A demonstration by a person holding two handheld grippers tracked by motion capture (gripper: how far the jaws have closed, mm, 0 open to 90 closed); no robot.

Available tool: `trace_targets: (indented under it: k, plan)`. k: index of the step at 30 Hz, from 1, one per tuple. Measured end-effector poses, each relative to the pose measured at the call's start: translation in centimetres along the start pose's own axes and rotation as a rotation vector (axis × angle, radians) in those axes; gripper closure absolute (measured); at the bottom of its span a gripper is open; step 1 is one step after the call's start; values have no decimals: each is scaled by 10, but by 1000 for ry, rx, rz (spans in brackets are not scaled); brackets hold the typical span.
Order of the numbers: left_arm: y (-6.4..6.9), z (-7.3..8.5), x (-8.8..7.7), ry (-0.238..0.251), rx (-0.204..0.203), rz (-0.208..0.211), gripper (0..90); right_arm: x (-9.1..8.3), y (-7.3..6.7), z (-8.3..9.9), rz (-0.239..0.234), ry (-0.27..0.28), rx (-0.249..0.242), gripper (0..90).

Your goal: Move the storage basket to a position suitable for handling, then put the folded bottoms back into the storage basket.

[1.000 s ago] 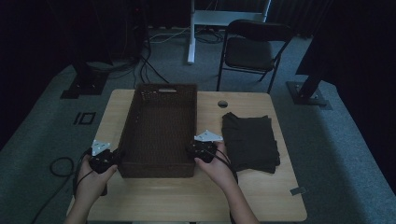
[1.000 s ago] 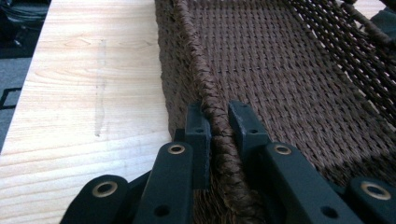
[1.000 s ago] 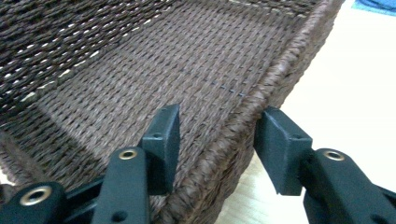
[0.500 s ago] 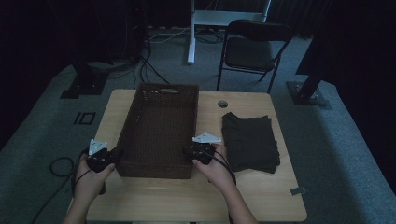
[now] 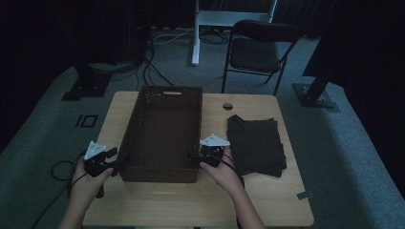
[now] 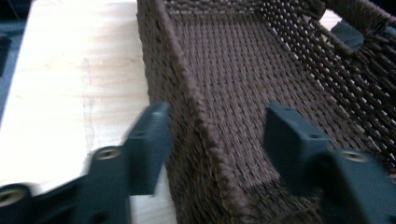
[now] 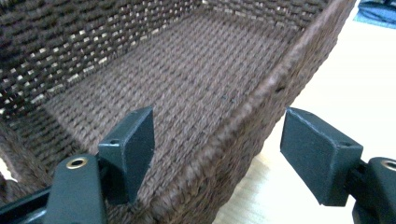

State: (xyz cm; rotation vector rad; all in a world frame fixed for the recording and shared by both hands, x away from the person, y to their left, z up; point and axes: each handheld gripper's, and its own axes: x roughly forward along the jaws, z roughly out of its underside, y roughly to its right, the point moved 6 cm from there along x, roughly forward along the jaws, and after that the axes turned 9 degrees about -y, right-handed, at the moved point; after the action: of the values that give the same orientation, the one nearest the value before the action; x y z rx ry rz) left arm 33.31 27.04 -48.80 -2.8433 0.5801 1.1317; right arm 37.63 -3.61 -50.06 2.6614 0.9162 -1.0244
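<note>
- Down at the lower left of the high view, the left gripper (image 5: 113, 160) sits at the near left corner of the woven basket (image 5: 165, 126), held in the person's left hand (image 5: 88, 183).
- Its jaws have just been opening; in the left gripper view they straddle the basket's left wall (image 6: 187, 107) with a gap on the inner side, so the wall is released.
- At centre frame the dark brown basket stands on the light wooden table (image 5: 114, 112), long axis running away from the person, a handle slot in its far end wall, nothing inside it.
- Just right of centre, the right gripper (image 5: 196, 156) is at the basket's near right wall, in the right hand (image 5: 224, 174).
- Its jaws have also just been opening; the right gripper view shows them spread either side of that wall (image 7: 261, 107), neither pad pressing on it.
- Further right, a folded dark cloth (image 5: 255, 143) lies flat on the table, just beside the right hand.
- At upper right of centre, a folding chair (image 5: 258, 50) stands on the floor beyond the table.
</note>
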Motion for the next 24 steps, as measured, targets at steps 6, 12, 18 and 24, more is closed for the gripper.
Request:
trace_targets:
  k: [6, 12, 18, 24]
  plan:
    - [-2, 1, 3, -6, 40, -20, 247, -6, -5, -3, -18, 5, -15, 226]
    - [-3, 1, 3, 0, 45, -24, 183, -3, -8, -1, -23, -7, -30, 202]
    - [-2, -1, 0, 13, 60, -18, 152, -4, -6, -3, -11, -1, -31, 171]
    - [-1, -12, -9, 49, 96, -60, 152, -13, -8, -11, -10, 5, -85, 167]
